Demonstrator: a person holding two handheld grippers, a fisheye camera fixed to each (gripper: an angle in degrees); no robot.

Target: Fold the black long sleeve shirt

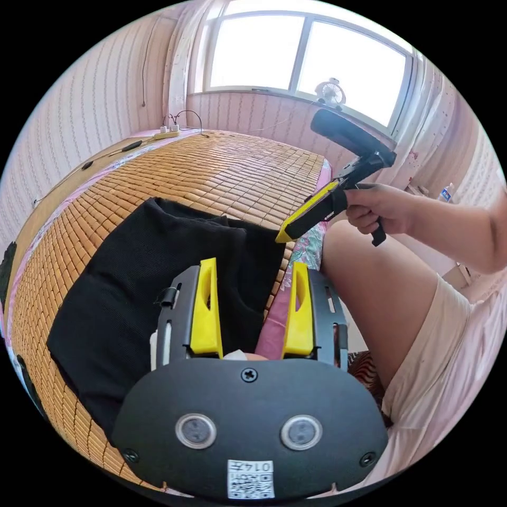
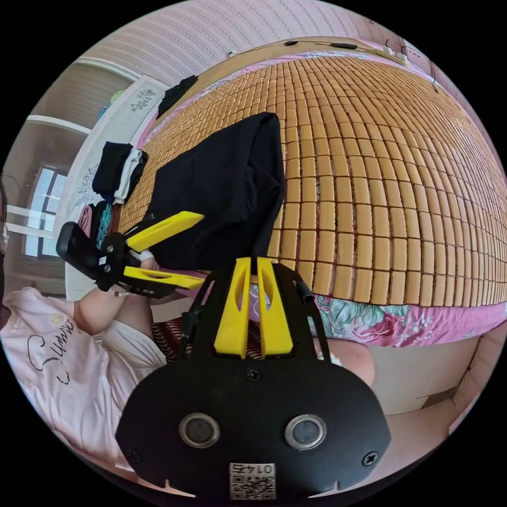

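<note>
I judge the shirt (image 1: 158,274) on the mat (image 2: 396,158) folded, likely finished; left gripper (image 1: 256,272) gapes empty, right gripper (image 2: 252,264) closed, empty.

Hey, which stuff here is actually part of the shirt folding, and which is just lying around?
Job:
black long sleeve shirt, folded on the bamboo mat
left gripper, open
right gripper, shut

Lying about:
white power strip
small white fan
stacked folded clothes
</note>
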